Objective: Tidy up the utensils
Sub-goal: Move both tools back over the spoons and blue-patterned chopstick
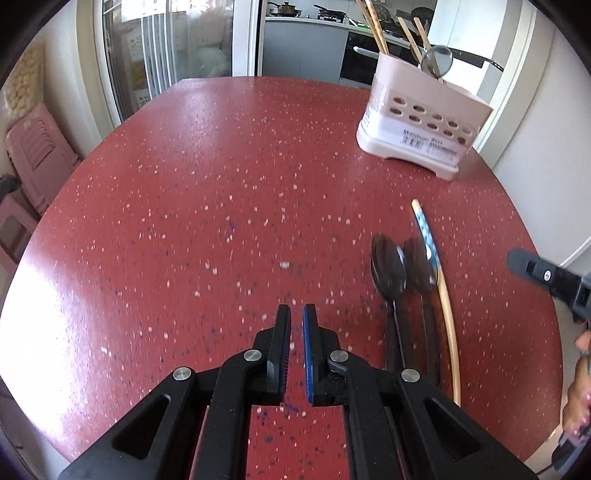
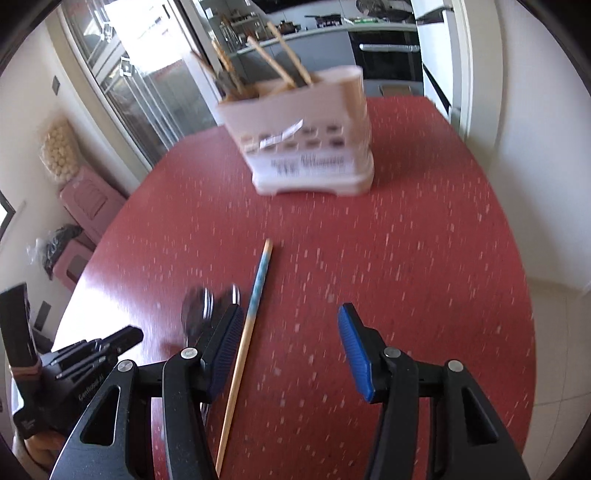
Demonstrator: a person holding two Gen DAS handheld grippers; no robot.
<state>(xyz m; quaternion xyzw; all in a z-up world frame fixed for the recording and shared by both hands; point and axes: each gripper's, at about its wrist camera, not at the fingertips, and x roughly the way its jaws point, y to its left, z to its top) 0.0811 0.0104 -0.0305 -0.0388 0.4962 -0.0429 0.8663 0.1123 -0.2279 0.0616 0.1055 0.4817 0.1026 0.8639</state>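
broadly, we see a red speckled counter (image 1: 207, 192) under both grippers. toward its far right side stands a pale pink utensil holder (image 1: 421, 122) with rows of oval holes and a label on its lower wall; wooden chopsticks (image 1: 373, 26) and a metal ladle (image 1: 437, 59) stick up out of it. nearer to us, a single chopstick (image 1: 445, 295) with a blue patterned end lies flat on the counter, and just left of it two dark spoons (image 1: 404, 269) lie side by side, bowls pointing toward the holder. our left gripper (image 1: 296, 328) hangs above bare counter left of the spoons, its jaws nearly together with only a thin gap and nothing between them. our right gripper (image 2: 288, 339) has its jaws spread wide and empty, and the chopstick on the counter runs between them, close to the left jaw.
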